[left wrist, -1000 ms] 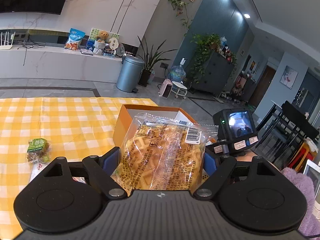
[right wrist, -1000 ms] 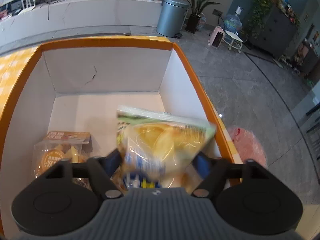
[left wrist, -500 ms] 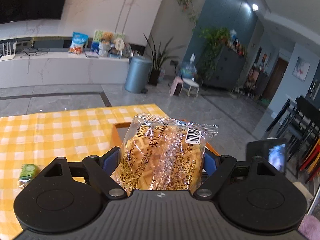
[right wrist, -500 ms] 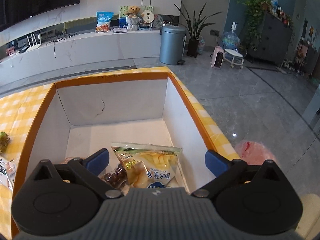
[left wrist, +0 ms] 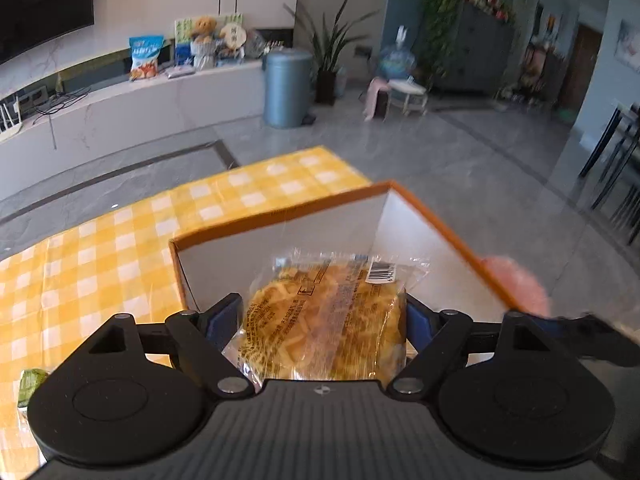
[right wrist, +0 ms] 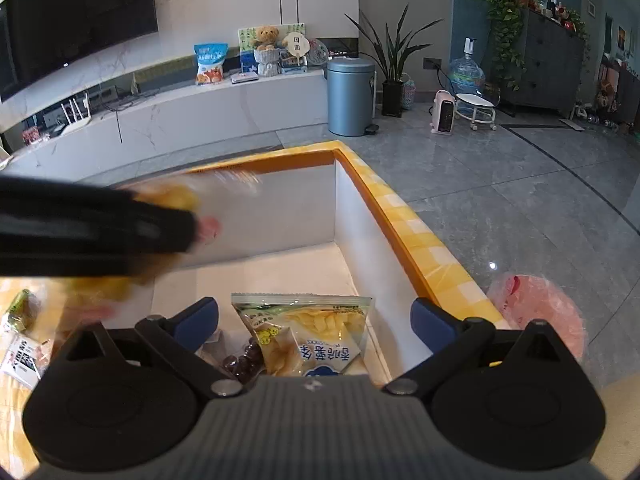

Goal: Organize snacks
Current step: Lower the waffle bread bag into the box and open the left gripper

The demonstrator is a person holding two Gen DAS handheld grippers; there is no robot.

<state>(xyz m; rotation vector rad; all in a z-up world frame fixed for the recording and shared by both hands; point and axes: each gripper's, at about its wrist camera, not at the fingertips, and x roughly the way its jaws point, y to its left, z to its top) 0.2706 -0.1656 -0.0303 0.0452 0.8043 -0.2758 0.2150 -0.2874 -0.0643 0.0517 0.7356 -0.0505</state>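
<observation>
The left gripper (left wrist: 324, 320) squeezes a clear plastic bag of yellow crinkly noodle cake (left wrist: 326, 320) tight between its blue pads, and holds it over the near edge of the open cardboard box with orange rim and white walls (left wrist: 280, 236). The box sits on the desk with a yellow and white checked cloth (left wrist: 100, 264). The right gripper (right wrist: 314, 320) has just spread its jaws wide, with nothing pressed between them. Below it, inside the box, lies a shiny green and blue bag of yellow chips (right wrist: 312, 336), next to some dark round sweets (right wrist: 240, 364). A small green packet (left wrist: 30, 384) lies on the cloth outside the box
</observation>
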